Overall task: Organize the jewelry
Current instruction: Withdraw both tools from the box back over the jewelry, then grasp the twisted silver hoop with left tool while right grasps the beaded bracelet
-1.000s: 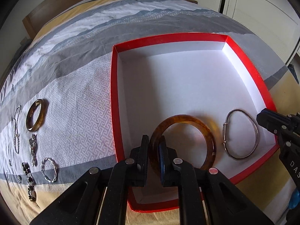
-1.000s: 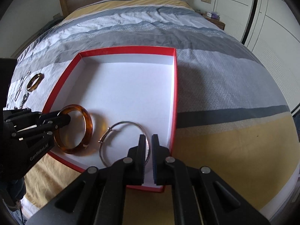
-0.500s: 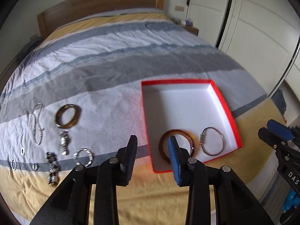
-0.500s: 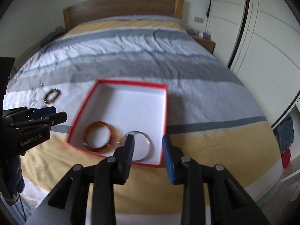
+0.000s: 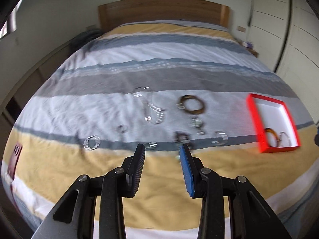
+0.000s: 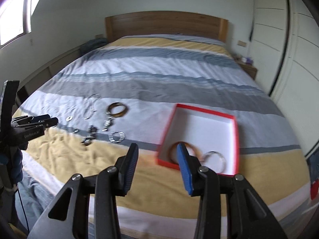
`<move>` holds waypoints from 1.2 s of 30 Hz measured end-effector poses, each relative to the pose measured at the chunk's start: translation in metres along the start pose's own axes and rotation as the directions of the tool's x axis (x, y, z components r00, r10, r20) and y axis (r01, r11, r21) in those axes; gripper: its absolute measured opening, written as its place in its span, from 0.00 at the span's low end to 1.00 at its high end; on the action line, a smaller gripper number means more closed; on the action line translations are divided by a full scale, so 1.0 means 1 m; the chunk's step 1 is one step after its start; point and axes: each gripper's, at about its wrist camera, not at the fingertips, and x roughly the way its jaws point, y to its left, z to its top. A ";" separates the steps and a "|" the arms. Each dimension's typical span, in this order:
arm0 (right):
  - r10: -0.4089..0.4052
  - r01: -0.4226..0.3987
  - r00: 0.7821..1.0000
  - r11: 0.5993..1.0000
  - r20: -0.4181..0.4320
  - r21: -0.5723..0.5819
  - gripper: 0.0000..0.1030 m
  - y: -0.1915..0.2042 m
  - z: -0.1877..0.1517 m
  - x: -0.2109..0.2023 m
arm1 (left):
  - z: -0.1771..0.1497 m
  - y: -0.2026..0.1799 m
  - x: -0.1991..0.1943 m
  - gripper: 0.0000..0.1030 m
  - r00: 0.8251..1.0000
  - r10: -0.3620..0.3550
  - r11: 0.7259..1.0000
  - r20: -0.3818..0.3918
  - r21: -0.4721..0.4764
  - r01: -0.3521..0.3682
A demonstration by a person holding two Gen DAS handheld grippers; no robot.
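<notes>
A red box with a white inside lies on the bed, holding an amber bangle and a thin silver bangle. Several loose pieces lie left of it: another amber bangle, a silver chain, a silver link bracelet, a dark beaded piece and small rings. My left gripper is open and empty, above the bed's near edge facing the loose pieces. My right gripper is open and empty, in front of the box.
The striped bedspread covers a bed with a wooden headboard. White wardrobe doors stand on the right, a nightstand beside the bed. A dark red object lies at the bed's left edge.
Both grippers let go of their bangles in the box, opened and pulled back and up. The left one has swung left toward the loose jewelry.
</notes>
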 end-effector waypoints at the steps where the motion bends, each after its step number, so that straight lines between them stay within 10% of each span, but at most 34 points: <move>1: 0.017 -0.018 1.000 1.000 -0.009 -0.009 0.37 0.010 0.001 0.007 | -0.004 0.016 0.002 0.35 1.000 0.016 1.000 -0.004 -0.018 -0.016; 15: 0.239 -0.252 0.957 0.965 -0.164 -0.067 0.38 0.118 0.010 0.123 | -0.032 0.148 0.070 0.35 0.987 0.107 0.966 -0.121 -0.223 -0.132; 36: 0.267 -0.305 0.899 0.951 -0.347 -0.058 0.42 0.177 0.003 0.254 | -0.005 0.178 0.180 0.29 0.976 0.074 0.967 -0.205 -0.226 -0.121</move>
